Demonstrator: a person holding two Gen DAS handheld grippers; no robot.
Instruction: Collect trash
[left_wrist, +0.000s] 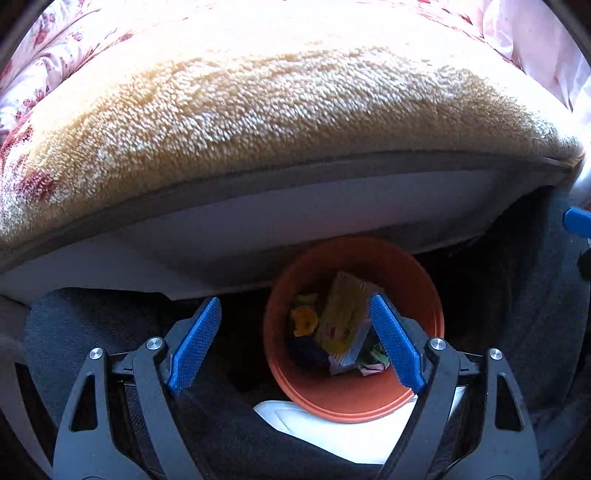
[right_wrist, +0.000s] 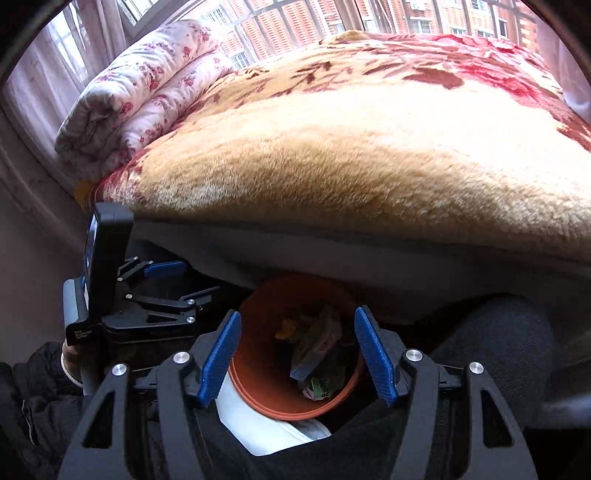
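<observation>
Presently, with the left gripper (left_wrist: 295, 343) and right gripper (right_wrist: 297, 360) both spread wide and empty, the trash, a yellow carton (left_wrist: 341, 319) and crumpled wrappers (left_wrist: 375, 363), is seen inside the orange bin (left_wrist: 354, 400) beside the bed (left_wrist: 258, 122); it is judged light and crushable, best pinched across the carton's stiff edges.

The right gripper (right_wrist: 295, 354) hangs with its blue pads spread wide and nothing between them. Through the gap sits an orange bin (right_wrist: 258, 384) holding a yellow box (right_wrist: 317, 343) and a crumpled green wrapper (right_wrist: 321, 387). At nine o'clock the left gripper (right_wrist: 166, 284) also stands parted. A tan fleece blanket (right_wrist: 351, 162) fills twelve o'clock, a folded floral quilt (right_wrist: 136, 96) at ten.
</observation>
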